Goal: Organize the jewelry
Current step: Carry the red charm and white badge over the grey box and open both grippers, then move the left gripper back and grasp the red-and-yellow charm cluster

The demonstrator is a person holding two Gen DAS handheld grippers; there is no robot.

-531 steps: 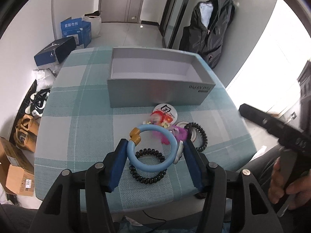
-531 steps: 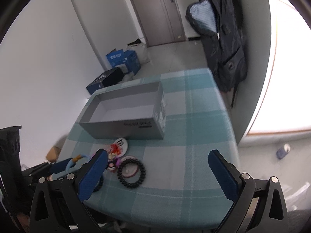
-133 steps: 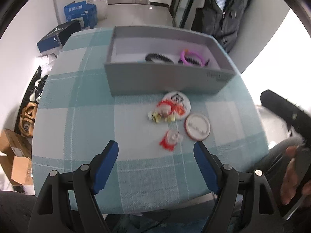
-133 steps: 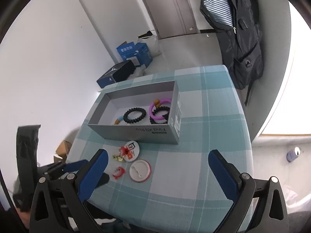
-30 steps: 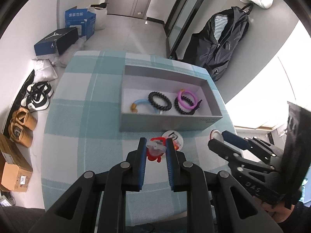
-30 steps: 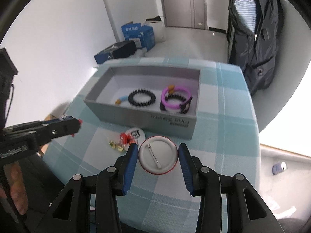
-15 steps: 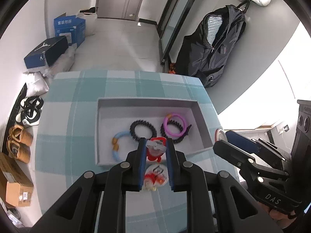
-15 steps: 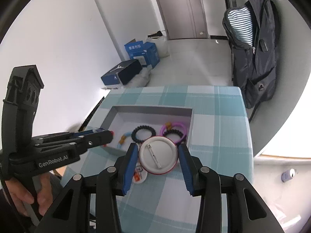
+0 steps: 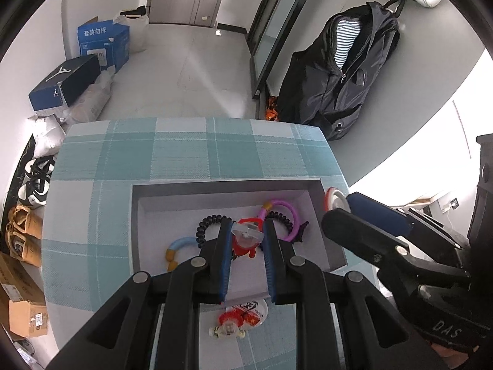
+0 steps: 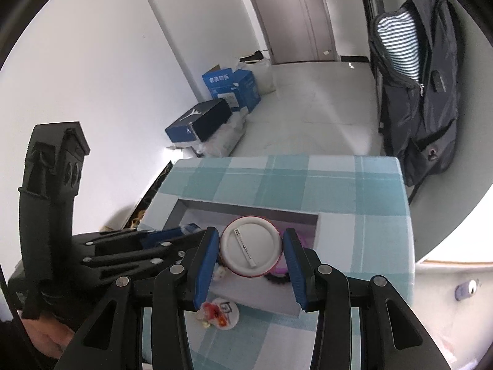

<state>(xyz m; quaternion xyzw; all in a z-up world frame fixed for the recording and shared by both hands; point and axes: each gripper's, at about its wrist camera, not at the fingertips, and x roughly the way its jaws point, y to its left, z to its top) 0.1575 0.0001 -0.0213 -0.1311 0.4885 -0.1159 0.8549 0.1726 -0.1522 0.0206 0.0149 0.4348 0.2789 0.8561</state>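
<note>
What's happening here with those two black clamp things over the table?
A person is sorting trinkets into a grey box, a clamp tool in each hand. The left gripper pinches a small red charm over the box, where bracelets already lie. The right gripper holds a round white badge above the box too. Another badge and a small trinket wait on the checked tablecloth.

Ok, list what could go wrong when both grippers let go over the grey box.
1. The left gripper holds the small red charm right over the black coil hair tie and purple ring; dropped there, it may tangle with them.
2. The right gripper holds the round white pin badge near the grey box wall; it could land outside.
</note>
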